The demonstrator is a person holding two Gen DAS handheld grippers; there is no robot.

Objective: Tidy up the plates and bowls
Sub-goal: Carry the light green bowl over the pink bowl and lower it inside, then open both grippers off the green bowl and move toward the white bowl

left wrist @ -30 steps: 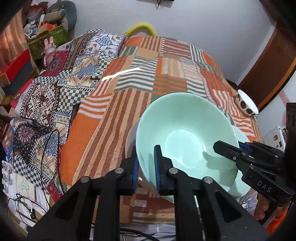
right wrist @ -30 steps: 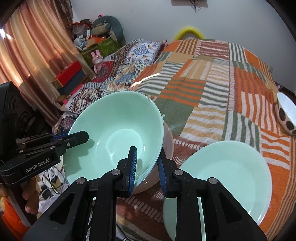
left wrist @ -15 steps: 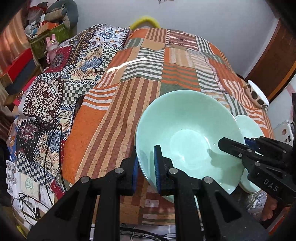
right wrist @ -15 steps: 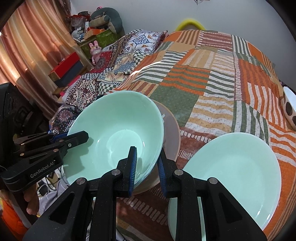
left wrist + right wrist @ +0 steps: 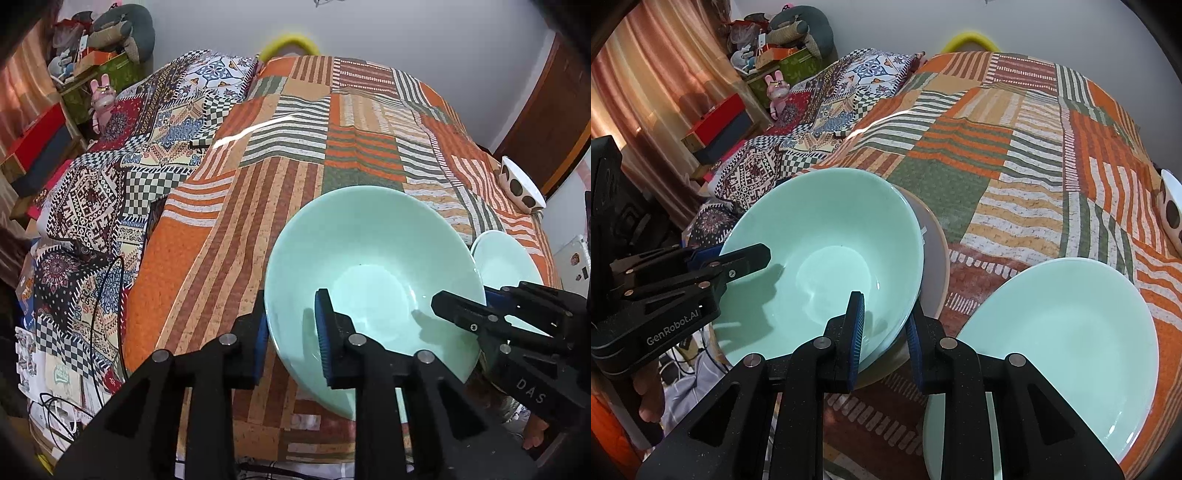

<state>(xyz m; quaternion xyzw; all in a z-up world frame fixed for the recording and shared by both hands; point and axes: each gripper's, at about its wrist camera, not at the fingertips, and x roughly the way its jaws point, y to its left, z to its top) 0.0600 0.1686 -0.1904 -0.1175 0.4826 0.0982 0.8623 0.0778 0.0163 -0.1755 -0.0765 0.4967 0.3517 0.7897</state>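
Observation:
A mint-green bowl point(image 5: 373, 280) is held in the air by both grippers, one on each side of its rim. My left gripper point(image 5: 291, 332) is shut on the near-left rim. My right gripper point(image 5: 884, 332) is shut on the near-right rim of the same bowl point(image 5: 827, 266). Below the bowl lies a grey plate with a tan rim point(image 5: 934, 258). A mint-green plate point(image 5: 1067, 332) lies on the patchwork cloth to the right; it also shows in the left wrist view point(image 5: 506, 258).
A white bowl with brown spots point(image 5: 521, 188) stands at the far right edge of the striped patchwork cloth point(image 5: 332, 147). Patterned blankets point(image 5: 110, 184), boxes and toys lie at the left. Cables hang off the near-left edge.
Both grippers have lifted the mint-green bowl higher off the grey plate. Both keep their hold on the rim.

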